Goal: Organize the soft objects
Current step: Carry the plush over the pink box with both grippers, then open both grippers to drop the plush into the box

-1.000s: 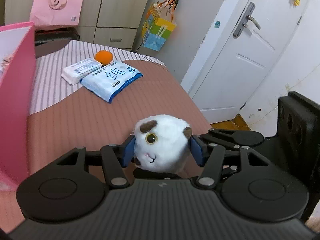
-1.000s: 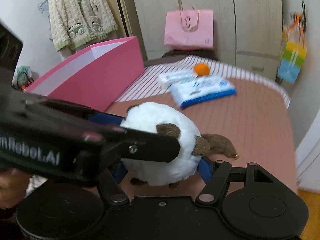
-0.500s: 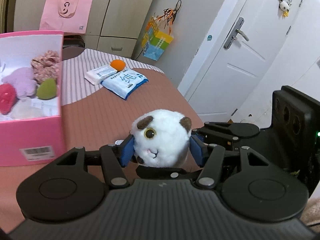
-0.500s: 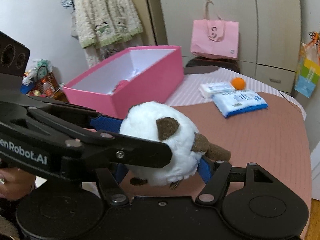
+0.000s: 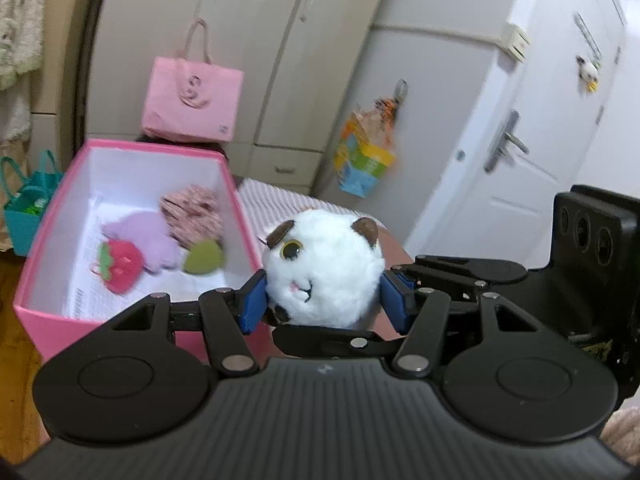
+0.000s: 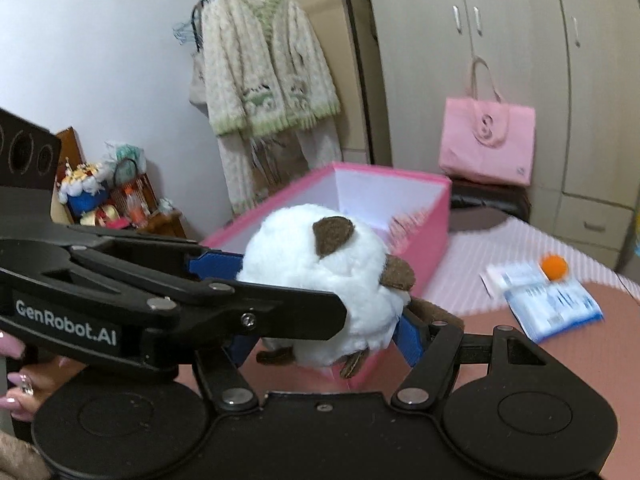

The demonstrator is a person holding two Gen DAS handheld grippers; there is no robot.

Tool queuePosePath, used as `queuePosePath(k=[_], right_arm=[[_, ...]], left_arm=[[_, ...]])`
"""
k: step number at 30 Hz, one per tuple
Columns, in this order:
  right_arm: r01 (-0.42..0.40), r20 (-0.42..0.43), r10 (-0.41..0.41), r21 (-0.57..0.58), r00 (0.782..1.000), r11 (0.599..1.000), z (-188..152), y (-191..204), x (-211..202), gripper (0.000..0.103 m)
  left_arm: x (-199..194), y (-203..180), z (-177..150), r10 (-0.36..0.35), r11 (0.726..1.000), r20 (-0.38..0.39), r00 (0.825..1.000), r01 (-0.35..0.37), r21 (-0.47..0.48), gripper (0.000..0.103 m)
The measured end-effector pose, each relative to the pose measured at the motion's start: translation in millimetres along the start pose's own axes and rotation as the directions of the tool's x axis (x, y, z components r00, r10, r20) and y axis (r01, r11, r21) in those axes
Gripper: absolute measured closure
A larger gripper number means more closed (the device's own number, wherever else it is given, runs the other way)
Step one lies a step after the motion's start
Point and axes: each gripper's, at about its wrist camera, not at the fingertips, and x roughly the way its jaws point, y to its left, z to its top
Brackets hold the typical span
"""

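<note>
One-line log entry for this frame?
phase: carry | left hand-held gripper: shut on white plush toy | right hand-held gripper: shut on it too | target: pink box, unreached

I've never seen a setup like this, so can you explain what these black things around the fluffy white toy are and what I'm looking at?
They are two hand-held grippers, each carrying a camera that looks forward along its two fingers. One picture comes from the left gripper, the other from the right gripper. Both are clamped on one round white plush toy with brown ears. Beside it stands an open pink box holding a red strawberry plush, a purple plush and other soft items. From the right camera, tissue packs and an orange ball lie on the striped cloth.
</note>
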Motion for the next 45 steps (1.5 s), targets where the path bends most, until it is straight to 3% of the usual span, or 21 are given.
queuePosePath(k=[11, 20, 29, 34, 39, 45], right_arm=[[-0.101, 0.043, 0.102, -0.024, 0.994, 0.995, 41, 12, 66, 0.029], [-0.21, -0.066, 0.216, 0.085, 0.974, 0.974, 49, 0, 130, 0.029], [-0.176, -0.193, 0.182, 0.045, 0.964, 0.983, 48, 10, 167, 0.028], [-0.137, -0.242, 0.137, 0.014, 0.961, 0.99, 47, 11, 170, 0.027], [-0.172, -0.207, 0.17, 0.009, 0.963, 0.985, 45, 5, 143, 0.027], [-0.159, -0.18, 0.153, -0.019, 0.972, 0.987, 42, 1, 101, 0.027]], left_arm=[[0, 64, 26, 0.11, 0.991, 0.082, 0.991, -0.102, -0.089, 0.046], [26, 115, 29, 0.179, 0.97, -0.014, 0.984, -0.179, -0.168, 0.046], [34, 145, 20, 0.191, 0.953, -0.081, 0.978, -0.205, -0.222, 0.043], [19, 128, 20, 0.27, 0.956, -0.027, 0.962, -0.272, -0.11, 0.037], [-3, 112, 22, 0.257, 0.963, 0.006, 0.966, -0.256, -0.082, 0.035], [-25, 86, 28, 0.231, 0.973, 0.033, 0.972, -0.23, -0.025, 0.034]])
